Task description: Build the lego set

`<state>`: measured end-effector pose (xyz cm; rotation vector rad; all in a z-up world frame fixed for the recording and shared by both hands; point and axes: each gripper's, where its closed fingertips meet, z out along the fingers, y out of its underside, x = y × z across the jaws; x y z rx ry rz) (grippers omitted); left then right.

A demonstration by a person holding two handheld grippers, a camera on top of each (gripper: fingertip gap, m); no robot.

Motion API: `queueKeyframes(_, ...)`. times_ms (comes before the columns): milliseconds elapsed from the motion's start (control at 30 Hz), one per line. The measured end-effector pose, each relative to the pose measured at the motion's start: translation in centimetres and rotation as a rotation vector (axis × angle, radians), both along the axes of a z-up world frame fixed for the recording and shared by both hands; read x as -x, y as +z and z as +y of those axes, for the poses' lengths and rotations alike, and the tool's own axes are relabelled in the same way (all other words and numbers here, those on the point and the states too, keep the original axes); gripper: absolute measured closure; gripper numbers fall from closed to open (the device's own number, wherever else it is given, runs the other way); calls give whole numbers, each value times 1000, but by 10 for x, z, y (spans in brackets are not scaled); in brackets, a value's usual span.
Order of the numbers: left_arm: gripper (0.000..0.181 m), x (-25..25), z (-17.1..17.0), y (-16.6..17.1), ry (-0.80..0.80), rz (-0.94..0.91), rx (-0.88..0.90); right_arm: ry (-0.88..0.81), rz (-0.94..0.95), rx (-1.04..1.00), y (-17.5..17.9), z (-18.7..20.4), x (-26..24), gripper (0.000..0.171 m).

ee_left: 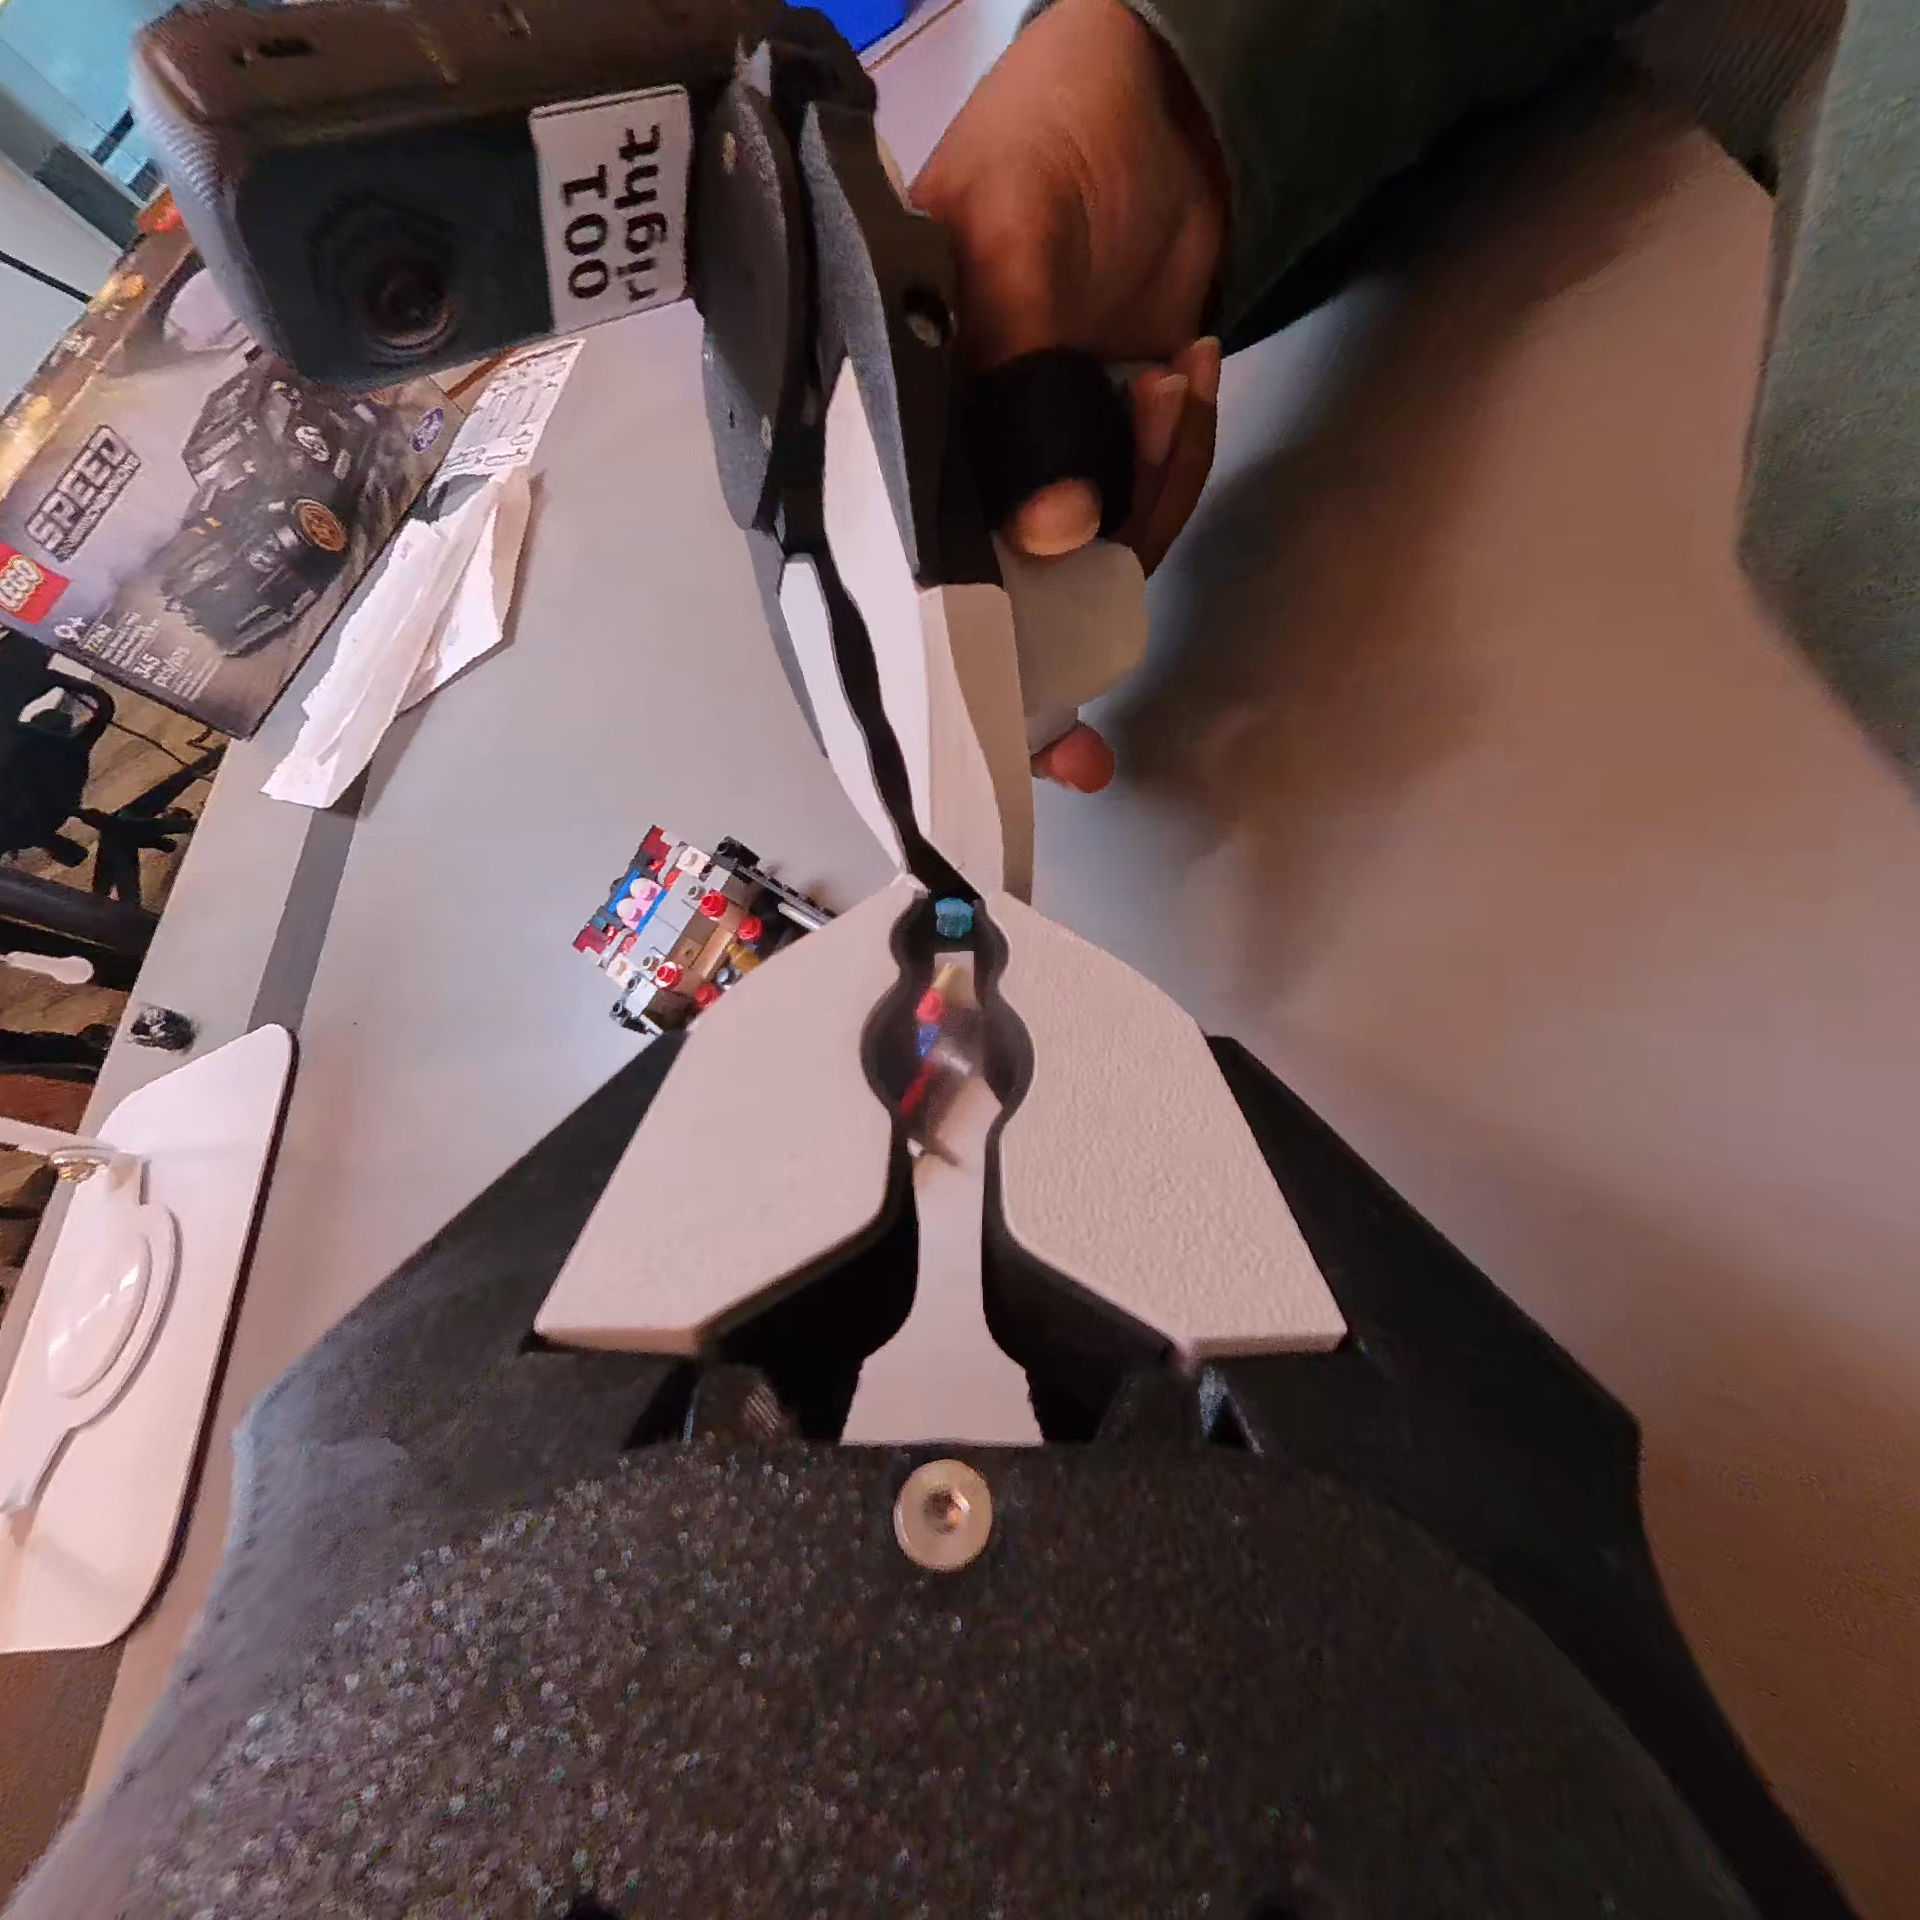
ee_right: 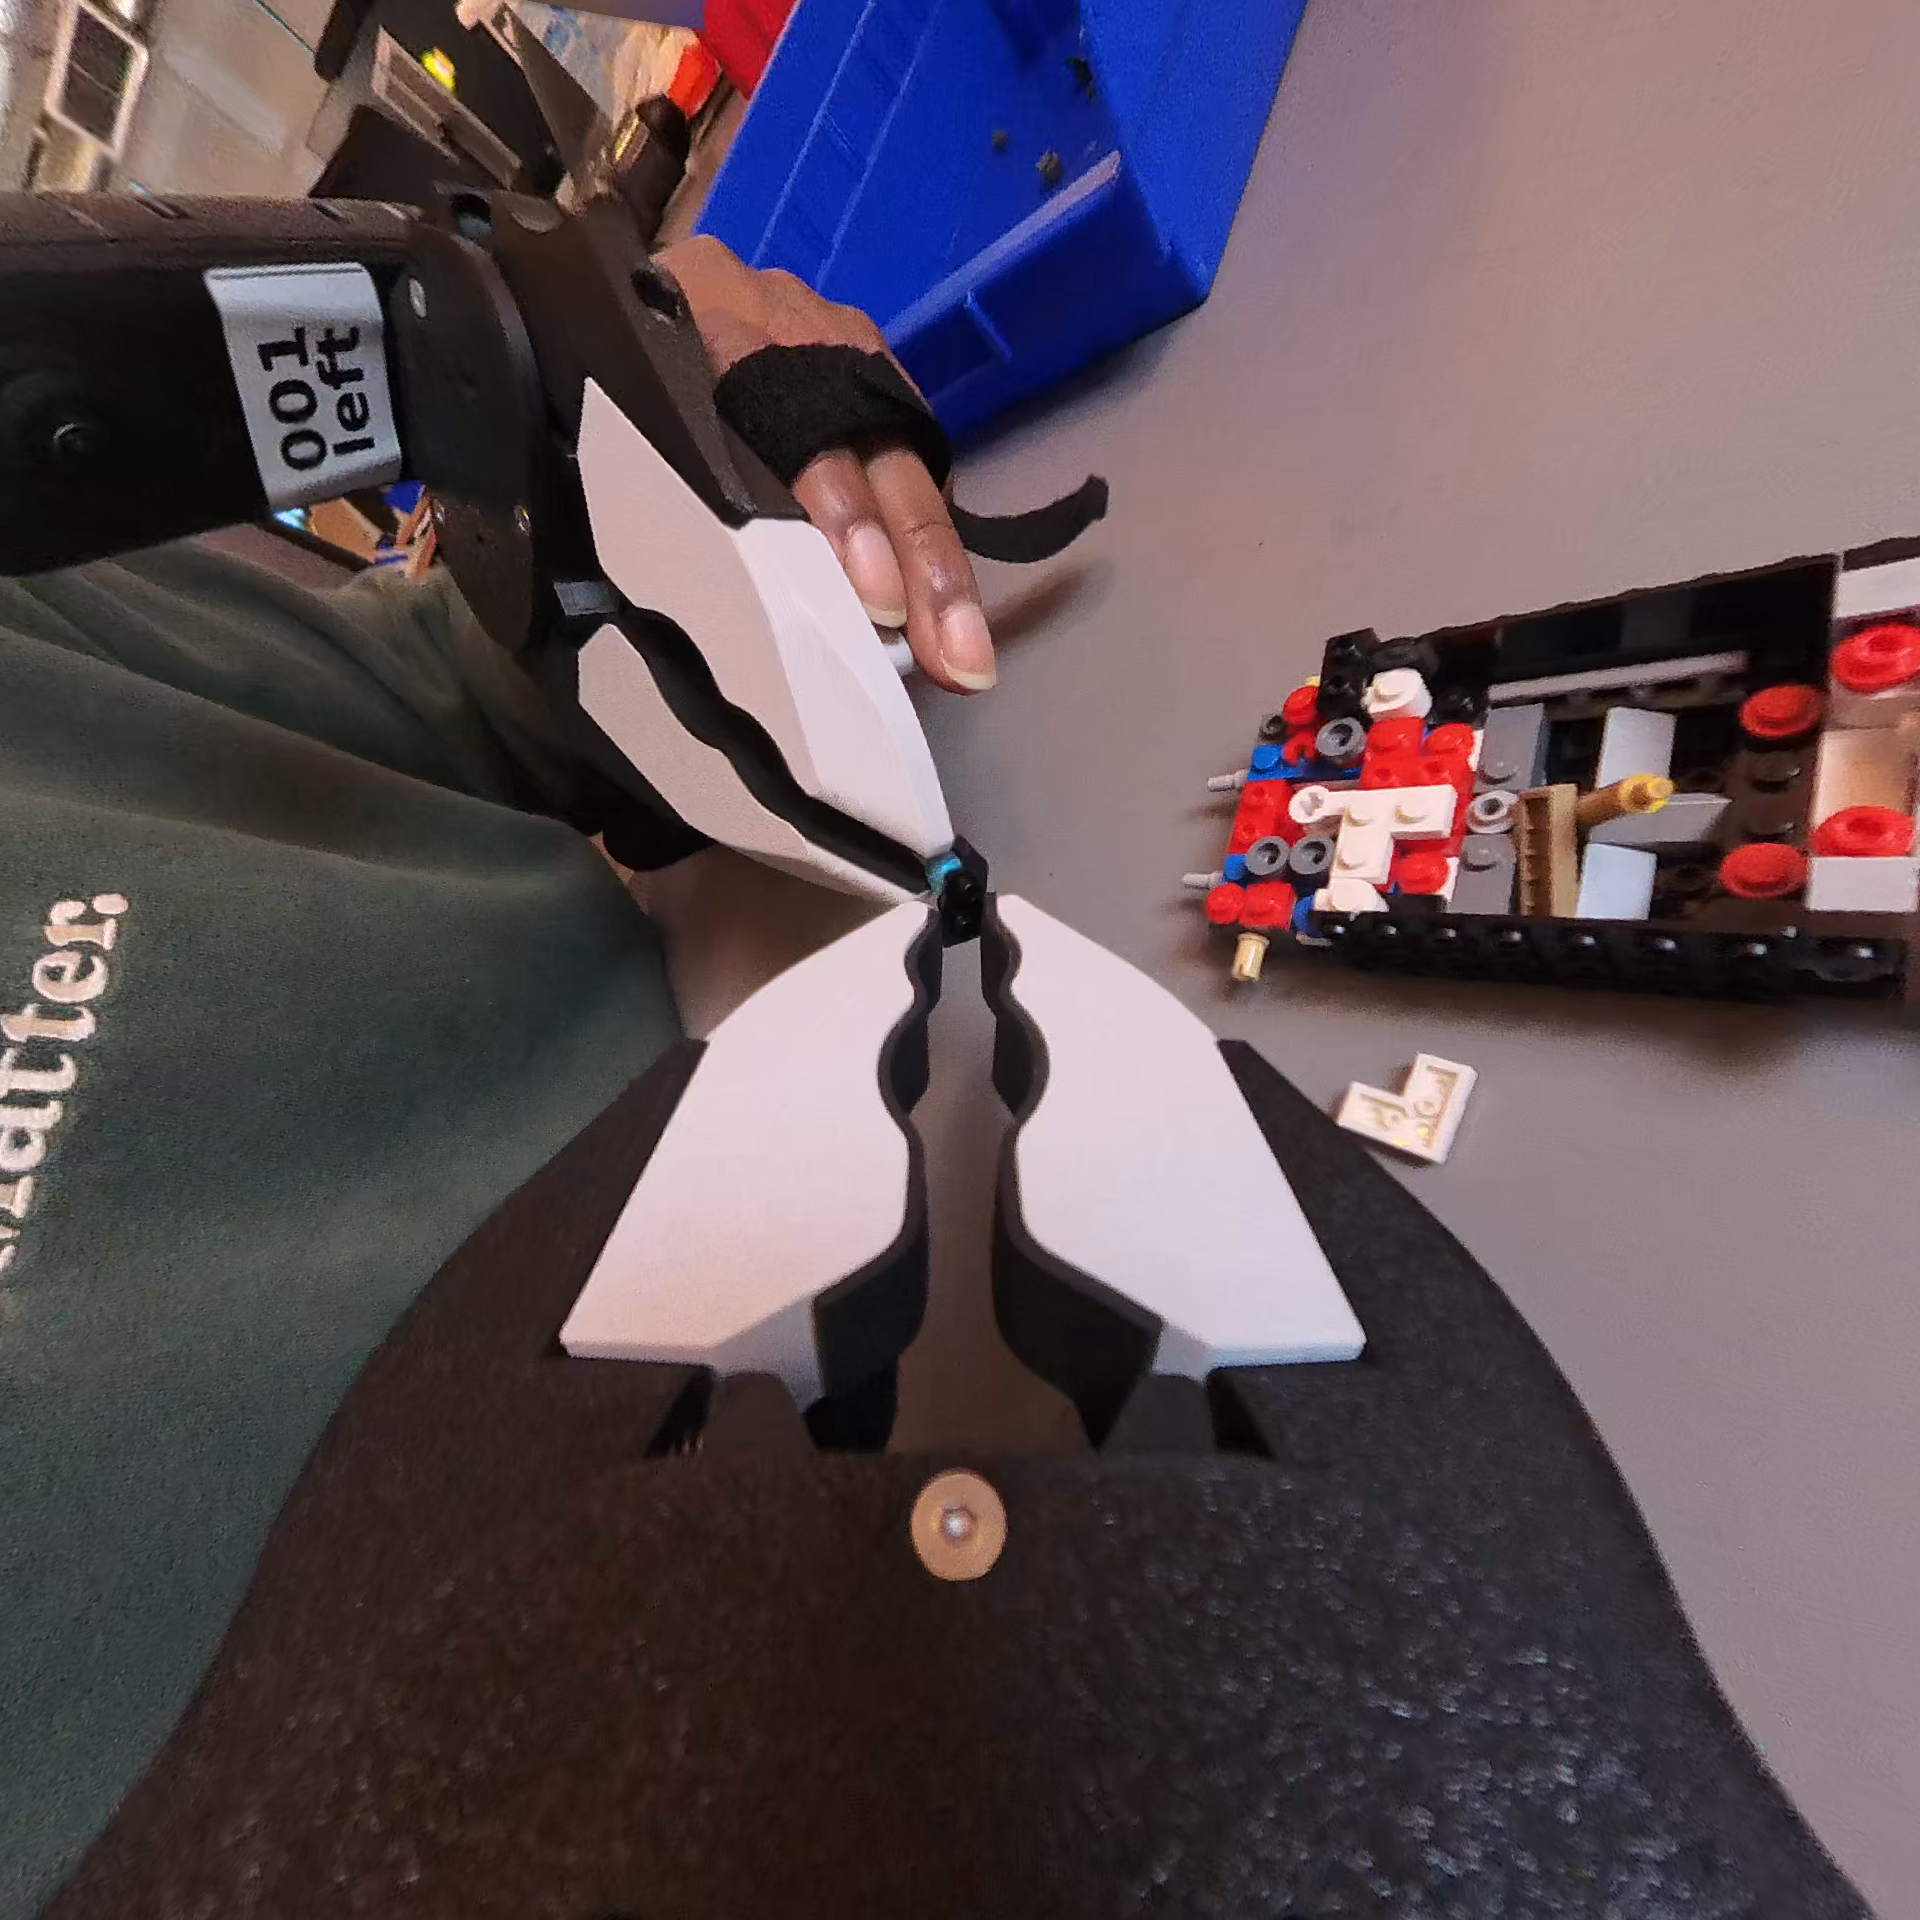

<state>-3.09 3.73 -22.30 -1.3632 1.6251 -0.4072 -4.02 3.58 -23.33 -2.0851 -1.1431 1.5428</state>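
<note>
Two grippers are met tip to tip above the bench (ee_right: 1558,364), and a tiny black piece (ee_right: 958,906) with a teal pin (ee_right: 940,871) is pinched between them. The right gripper (ee_right: 961,920) is clamped on the black piece, the left gripper (ee_left: 951,914) on the teal pin end. It looks light, stiff and slippery, so it's best gripped by its flat sides. The half-built car (ee_right: 1579,800) is parked at 2 o'clock in the right wrist view, with a white corner plate (ee_right: 1408,1103) lying loose near it. The bench is smooth and grey; a blue bin (ee_right: 987,208) is seen at 12 o'clock, and the set's box (ee_left: 187,520) at 10 o'clock in the left wrist view.
</note>
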Motion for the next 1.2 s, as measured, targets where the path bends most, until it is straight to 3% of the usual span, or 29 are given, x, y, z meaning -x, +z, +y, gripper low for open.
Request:
queueKeyframes(367,173,-2,-9,-8,-43,29,55,129,32,-2,3,-15,-6,163)
queueKeyframes(433,181,2,-4,-21,-18,90,29,167,164,66,28,-23,-3,171)
queueKeyframes(500,181,-6,-17,-19,-76,56,46,114,38,-90,13,-13,-1,171)
queueKeyframes(633,181,3,7,-15,25,47,49,97,154,-38,34,-6,-15,171)
queueKeyframes(767,181,4,1,-16,-1,22,140,100,15,-260,18,7,-30,171)
queueKeyframes(867,181,0,-8,-14,-46,1,197,234,0,-325,15,-16,-39,171)
queueKeyframes(933,181,-2,-14,-14,-68,-11,218,356,-26,-380,6,-40,-46,151)
queueKeyframes(1033,180,-3,-17,-17,-85,-15,236,526,-76,-426,-15,-80,-54,143)
queueKeyframes(1067,172,-4,-18,-17,-89,-16,246,572,-98,-446,-24,-91,-57,142)
queueKeyframes(1200,166,-9,-24,-11,-117,-53,274,695,-134,-505,-38,-121,-63,142)
